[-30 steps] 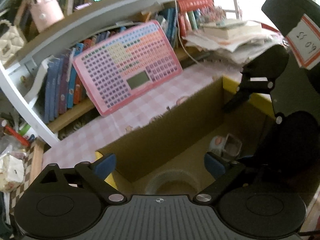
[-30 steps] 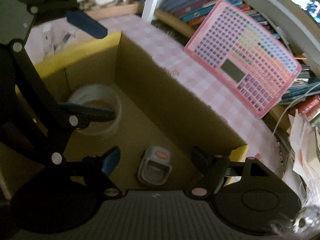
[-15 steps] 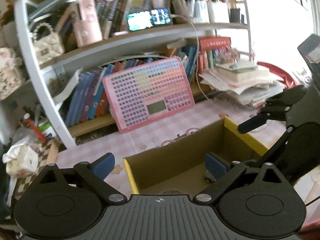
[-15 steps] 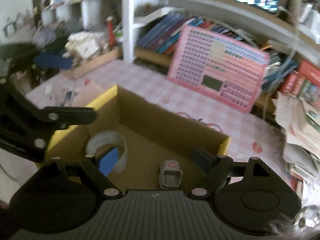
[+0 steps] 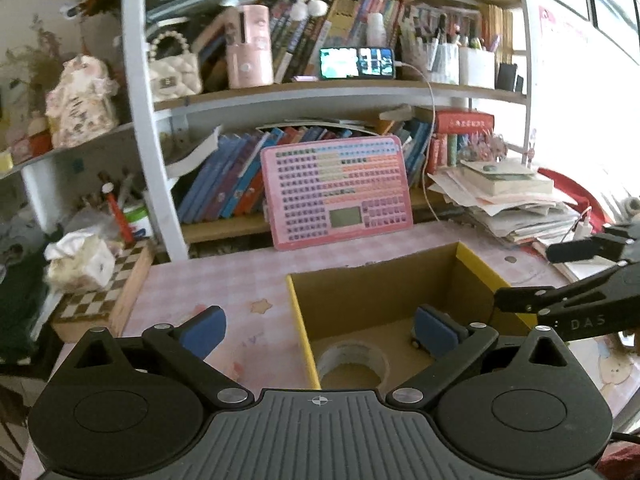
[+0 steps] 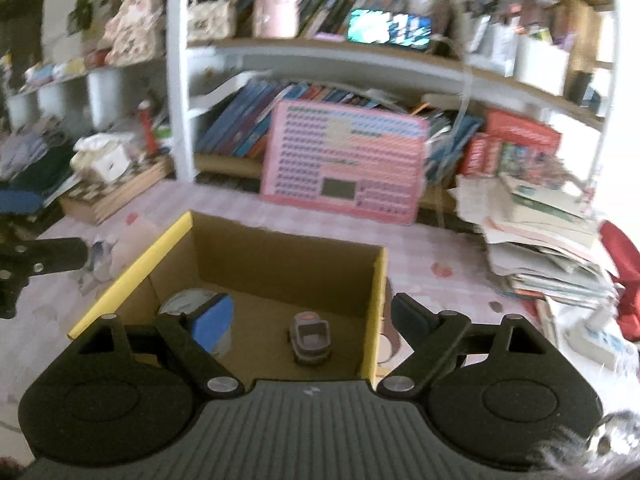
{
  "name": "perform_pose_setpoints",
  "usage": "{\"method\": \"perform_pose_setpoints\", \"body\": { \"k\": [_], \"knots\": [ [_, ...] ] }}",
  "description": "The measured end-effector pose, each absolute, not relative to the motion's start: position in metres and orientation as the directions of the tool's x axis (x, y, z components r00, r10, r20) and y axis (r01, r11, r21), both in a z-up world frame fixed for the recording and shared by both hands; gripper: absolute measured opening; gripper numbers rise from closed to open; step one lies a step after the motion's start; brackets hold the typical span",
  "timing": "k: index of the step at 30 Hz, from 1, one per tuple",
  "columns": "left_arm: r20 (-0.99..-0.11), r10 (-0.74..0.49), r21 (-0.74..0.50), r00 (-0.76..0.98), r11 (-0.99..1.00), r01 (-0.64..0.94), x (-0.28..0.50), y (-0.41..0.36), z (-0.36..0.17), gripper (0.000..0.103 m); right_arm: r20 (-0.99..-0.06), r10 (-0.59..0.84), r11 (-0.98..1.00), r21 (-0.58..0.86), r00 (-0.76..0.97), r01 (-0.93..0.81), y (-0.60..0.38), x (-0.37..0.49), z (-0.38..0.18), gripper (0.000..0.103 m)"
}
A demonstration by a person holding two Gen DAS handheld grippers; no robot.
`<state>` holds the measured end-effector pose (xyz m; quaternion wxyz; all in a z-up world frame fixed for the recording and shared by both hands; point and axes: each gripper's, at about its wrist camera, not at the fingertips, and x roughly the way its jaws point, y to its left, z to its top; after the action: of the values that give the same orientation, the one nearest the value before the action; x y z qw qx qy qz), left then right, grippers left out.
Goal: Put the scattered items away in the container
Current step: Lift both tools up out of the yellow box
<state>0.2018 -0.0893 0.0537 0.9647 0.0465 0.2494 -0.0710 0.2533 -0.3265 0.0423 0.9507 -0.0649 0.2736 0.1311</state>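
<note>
Both of your tongs are empty: the left gripper (image 5: 318, 330) gapes wide and the right gripper (image 6: 310, 318) has just been opening, with nothing between its pads. Beneath them the cardboard box (image 6: 280, 256) holds a tape roll (image 5: 352, 362) by its yellow-edged left wall and a small grey clip-like device (image 6: 310, 338) nearer the right. Compared with a second ago, you now look from higher up and further back, so the pink keyboard (image 5: 336, 192) stands level.

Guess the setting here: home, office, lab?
Most likely a home study or bedroom desk. Crammed bookshelves, a quilted handbag on the upper shelf, a pink checked tablecloth under the cardboard box, and a messy paper stack.
</note>
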Motion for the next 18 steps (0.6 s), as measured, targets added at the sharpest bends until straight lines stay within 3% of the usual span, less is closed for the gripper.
{"method": "perform_pose_setpoints", "body": {
  "k": [6, 18],
  "knots": [
    [-0.497, -0.127, 0.046, 0.858, 0.984, 0.172, 0.184, -0.070, 0.047, 0.101, -0.505, 0.136, 0.980, -0.059, 0.853, -0.191, -0.317, 0.222, 0.036, 0.087],
    [-0.500, -0.142, 0.014, 0.854, 0.985, 0.172, 0.137, -0.007, 0.041, 0.101, -0.528, 0.041, 0.993, -0.074, 0.848, -0.094, -0.270, 0.161, 0.030, 0.088]
  ]
}}
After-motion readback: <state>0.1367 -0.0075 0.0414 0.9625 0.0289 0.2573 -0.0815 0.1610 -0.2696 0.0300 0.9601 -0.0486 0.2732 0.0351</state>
